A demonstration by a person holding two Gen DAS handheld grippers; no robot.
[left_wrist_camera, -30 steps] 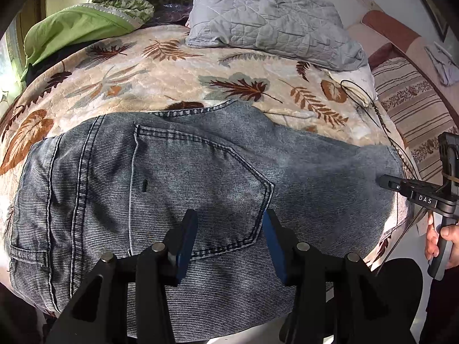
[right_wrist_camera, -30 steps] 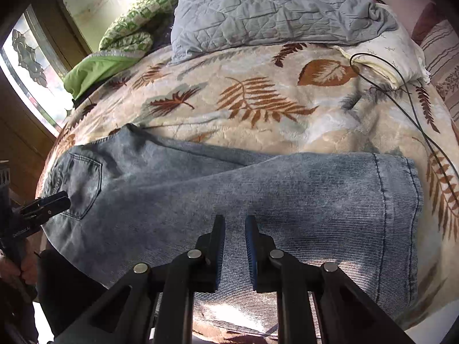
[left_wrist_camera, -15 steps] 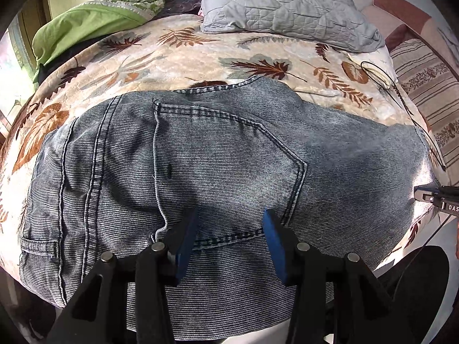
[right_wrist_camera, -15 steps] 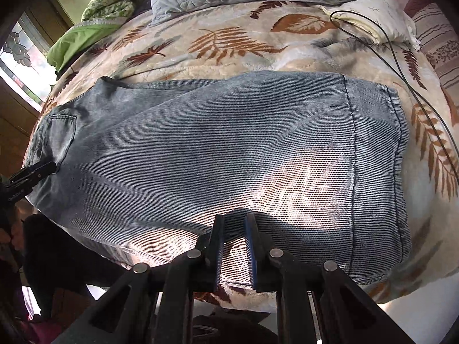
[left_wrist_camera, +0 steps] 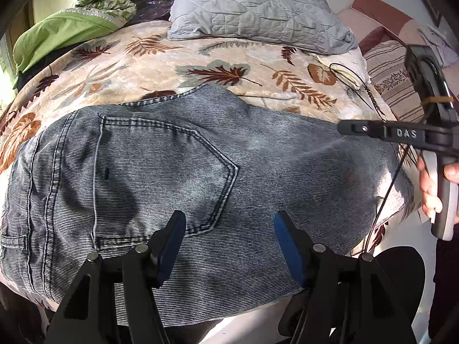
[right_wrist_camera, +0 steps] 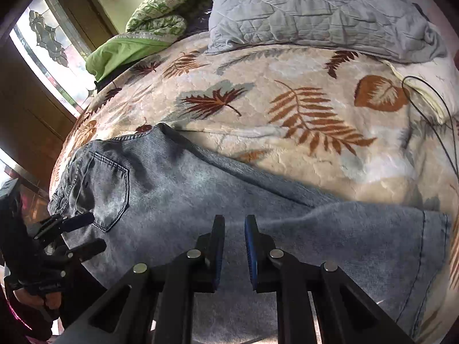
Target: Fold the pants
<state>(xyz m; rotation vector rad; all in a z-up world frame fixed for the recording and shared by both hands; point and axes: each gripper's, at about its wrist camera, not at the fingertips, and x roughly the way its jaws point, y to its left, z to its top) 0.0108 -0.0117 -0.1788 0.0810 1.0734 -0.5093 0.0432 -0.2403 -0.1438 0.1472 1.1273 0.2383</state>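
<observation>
We have drawn both grippers back from the jeans (left_wrist_camera: 178,172) since a moment ago. The jeans lie flat across the leaf-print bedspread (right_wrist_camera: 287,120), back pocket (left_wrist_camera: 160,177) up. Our left gripper (left_wrist_camera: 229,243) hangs over the pocket end, jaws wide apart and empty. Our right gripper (right_wrist_camera: 233,250) hangs above the leg, jaws nearly together with a narrow gap, gripping nothing.

Beyond my pants (left_wrist_camera: 178,177) the leaf-patterned bed cover (right_wrist_camera: 287,132) lies bare, so I can pass there. At the far end the grey pillow (right_wrist_camera: 309,8) and green bedding (left_wrist_camera: 57,31) block the way. A black cable (right_wrist_camera: 430,120) crosses the right side.
</observation>
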